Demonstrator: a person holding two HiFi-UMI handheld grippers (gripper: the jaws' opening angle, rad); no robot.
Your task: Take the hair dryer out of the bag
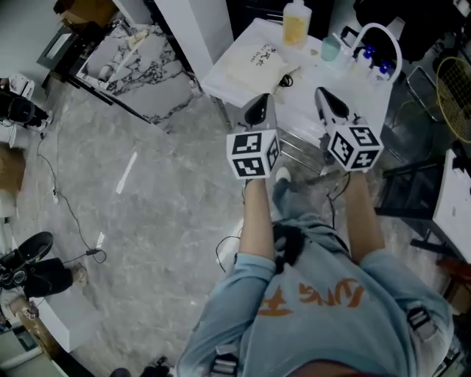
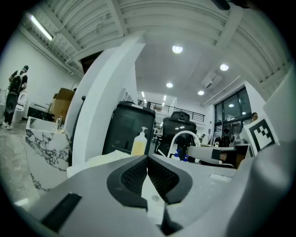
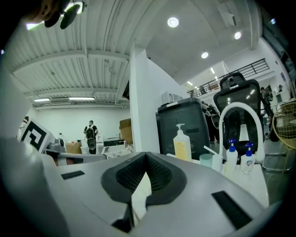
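Observation:
A cream cloth bag (image 1: 256, 65) with dark print lies flat on the white table (image 1: 228, 92); no hair dryer shows. My left gripper (image 1: 257, 110) hovers at the table's near edge, just short of the bag, shut and empty. My right gripper (image 1: 329, 103) is beside it over the table's near right part, also shut with nothing held. In the left gripper view the pads (image 2: 136, 173) meet, and the bag (image 2: 108, 158) shows low beyond them. The right gripper view has its pads (image 3: 159, 175) pressed together too.
On the table's far side stand a yellow pump bottle (image 1: 295, 22), a pale green cup (image 1: 330, 48) and a white arched stand (image 1: 375, 51) with blue-capped bottles. A marble-patterned counter (image 1: 140, 59) is to the left, a black wire frame (image 1: 412, 191) to the right, and cables lie on the floor.

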